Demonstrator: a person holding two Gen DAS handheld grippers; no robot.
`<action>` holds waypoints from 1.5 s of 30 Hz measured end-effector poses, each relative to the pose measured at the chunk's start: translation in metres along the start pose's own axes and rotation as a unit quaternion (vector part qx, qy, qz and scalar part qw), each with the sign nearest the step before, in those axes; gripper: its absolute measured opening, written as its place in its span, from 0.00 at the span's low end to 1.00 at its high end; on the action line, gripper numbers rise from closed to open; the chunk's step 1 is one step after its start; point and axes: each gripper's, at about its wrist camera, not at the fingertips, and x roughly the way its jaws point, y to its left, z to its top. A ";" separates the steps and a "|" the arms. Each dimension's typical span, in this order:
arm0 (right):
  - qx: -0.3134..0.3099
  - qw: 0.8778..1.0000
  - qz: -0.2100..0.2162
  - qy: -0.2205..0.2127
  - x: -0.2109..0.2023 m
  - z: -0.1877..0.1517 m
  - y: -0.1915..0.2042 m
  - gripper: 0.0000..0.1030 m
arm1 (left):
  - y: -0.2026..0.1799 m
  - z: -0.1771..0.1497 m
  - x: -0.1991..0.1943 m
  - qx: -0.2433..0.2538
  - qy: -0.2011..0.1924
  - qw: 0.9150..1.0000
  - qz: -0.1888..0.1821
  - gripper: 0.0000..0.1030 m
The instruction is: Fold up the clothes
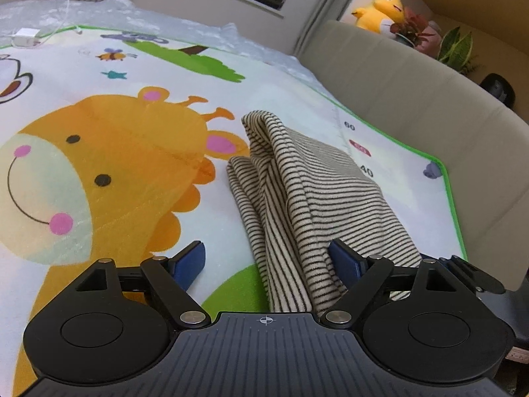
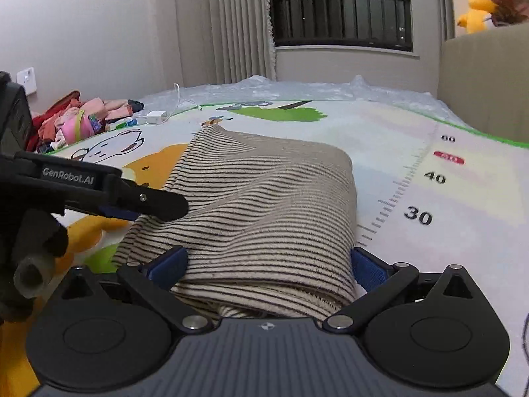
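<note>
The left gripper (image 1: 267, 261) has its jaws spread wide and released; the near edge of the striped garment (image 1: 307, 198) runs between them, lying against the inner face of the right-hand blue pad while the other pad stands over bare mat. The right gripper (image 2: 267, 264) also has its jaws apart, and the garment's near end fills the whole gap, its sides touching both blue pads; whether they press the cloth cannot be told. In the right wrist view the left gripper reaches in from the left, its tip over the garment's left edge.

The striped garment is folded into a thick, long bundle with layered edges showing at the near end. It lies on a cartoon play mat (image 1: 99, 66) spread over the bed, beside the orange giraffe print (image 1: 109, 165) and just short of the printed height ruler (image 2: 420, 195). The far end of the bundle rises in a soft ridge.

To the left, a broad stretch of mat lies open. To the right, the mat's green border meets the beige padded headboard (image 1: 413, 115) closely. On the ledge behind sit a yellow plush duck (image 1: 380, 10) and potted plants (image 1: 456, 46). At the far left corner of the bed lie a heap of clothes (image 2: 76, 119) and a white charger (image 2: 155, 117) with its cable. Curtains (image 2: 238, 23) and a barred window (image 2: 340, 6) stand beyond.
</note>
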 end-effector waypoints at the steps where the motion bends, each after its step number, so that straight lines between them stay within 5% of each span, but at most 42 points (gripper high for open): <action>1: 0.003 1.000 0.002 0.001 0.001 -0.001 -0.001 1.00 | 0.001 -0.001 0.000 -0.001 0.000 1.000 -0.002 0.85; 11: 0.093 0.994 0.052 0.030 0.003 -0.009 -0.023 1.00 | 0.000 -0.003 0.000 -0.001 0.000 1.000 -0.005 0.86; 28: 0.112 0.990 0.074 0.045 -0.008 -0.010 -0.027 1.00 | 0.001 -0.003 -0.001 -0.005 -0.004 1.000 -0.004 0.87; 33: 0.112 0.992 0.058 -0.019 -0.041 -0.001 -0.036 1.00 | 0.002 -0.003 -0.001 -0.005 -0.005 1.000 -0.007 0.87; 37: 0.090 0.995 -0.013 -0.051 -0.048 0.019 -0.045 0.99 | 0.002 -0.005 -0.003 -0.005 -0.007 1.000 -0.005 0.87; 40: 0.079 0.995 -0.028 -0.056 -0.036 0.040 -0.049 0.83 | -0.001 -0.006 -0.005 0.001 -0.008 1.000 -0.001 0.87; 45: 0.038 0.998 -0.050 -0.011 0.017 0.057 -0.043 0.81 | 0.000 -0.006 -0.006 0.005 -0.007 1.000 -0.001 0.87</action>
